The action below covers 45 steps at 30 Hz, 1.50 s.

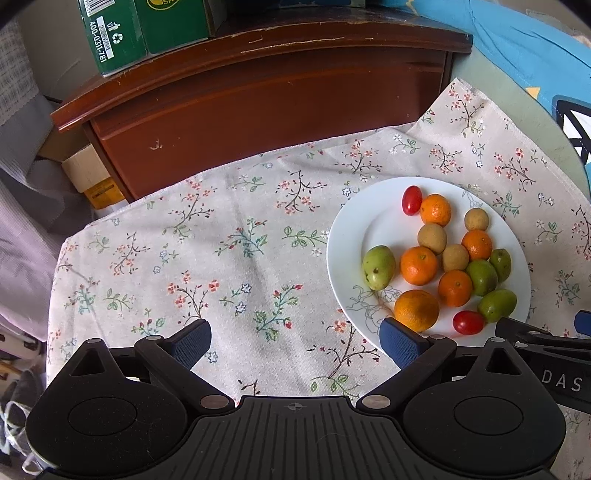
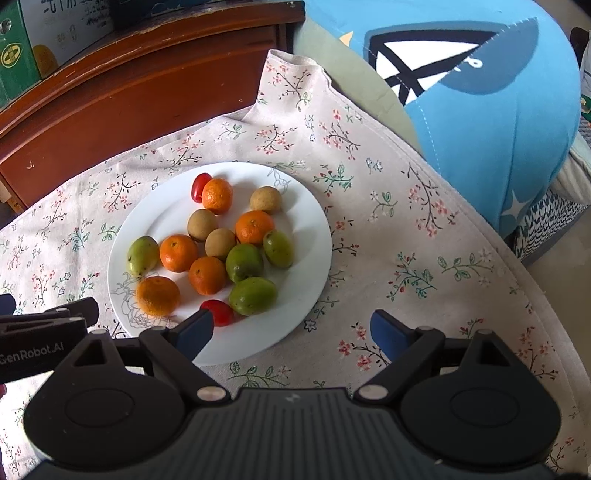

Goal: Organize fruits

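Note:
A white plate [image 1: 349,240] [image 2: 314,236] lies on a flowered cloth and holds several small oranges [image 1: 419,266] [image 2: 178,253], green fruits [image 1: 378,266] [image 2: 253,295], brown round fruits [image 1: 432,238] [image 2: 202,224] and two red cherry tomatoes [image 1: 412,200] [image 2: 217,312]. My left gripper [image 1: 295,341] stands open over bare cloth, left of the plate, its right finger by the plate's near rim. My right gripper [image 2: 291,334] is open above the plate's near edge, with nothing between its fingers; its left finger is close to a cherry tomato.
A dark wooden cabinet [image 1: 258,99] [image 2: 129,85] stands behind the cloth, with green cartons [image 1: 122,33] on top. A blue cushion [image 2: 480,92] [image 1: 517,44] lies at the right. The cloth [image 1: 221,251] drapes over the table's rounded edge [image 2: 517,280].

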Tool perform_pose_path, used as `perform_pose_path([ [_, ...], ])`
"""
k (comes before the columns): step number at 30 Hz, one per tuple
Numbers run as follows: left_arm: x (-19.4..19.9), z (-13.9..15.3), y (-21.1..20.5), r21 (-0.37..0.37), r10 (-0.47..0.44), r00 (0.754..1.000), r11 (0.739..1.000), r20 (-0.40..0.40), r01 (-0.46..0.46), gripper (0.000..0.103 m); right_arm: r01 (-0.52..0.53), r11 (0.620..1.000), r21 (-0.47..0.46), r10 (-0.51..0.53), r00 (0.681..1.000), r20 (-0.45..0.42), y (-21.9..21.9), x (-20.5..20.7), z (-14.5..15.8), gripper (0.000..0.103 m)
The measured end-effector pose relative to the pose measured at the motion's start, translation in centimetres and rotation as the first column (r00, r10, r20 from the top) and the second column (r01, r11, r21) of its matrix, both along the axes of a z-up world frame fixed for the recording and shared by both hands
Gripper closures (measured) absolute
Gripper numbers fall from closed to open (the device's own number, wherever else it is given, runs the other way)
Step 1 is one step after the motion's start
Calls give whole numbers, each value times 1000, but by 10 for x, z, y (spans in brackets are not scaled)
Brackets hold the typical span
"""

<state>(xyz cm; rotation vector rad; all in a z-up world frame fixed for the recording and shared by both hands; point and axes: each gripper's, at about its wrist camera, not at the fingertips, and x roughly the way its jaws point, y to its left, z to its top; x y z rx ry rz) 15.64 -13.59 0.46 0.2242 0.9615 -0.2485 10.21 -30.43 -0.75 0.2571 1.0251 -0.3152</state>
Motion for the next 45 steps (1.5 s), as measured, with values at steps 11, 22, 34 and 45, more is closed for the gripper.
perform_pose_path([
  [11,0,-3,-5,8,-9,1000,1000,-1,9,4,-8,1000,-15,8,1000,-2,1,1,1,11],
  [22,1,-4,-5,25,-8,1000,1000,1,8,4,-16,999,-34,15,1000,-9,4,2,0,11],
  [34,-9,2,0,70,-7,1000,998,28,5,4,-39,998,-54,38,999,-6,14,-2,7,11],
  [45,-24,18,22,64,2,999,998,55,-6,4,-95,990,-99,99,994,34,35,-15,25,11],
])
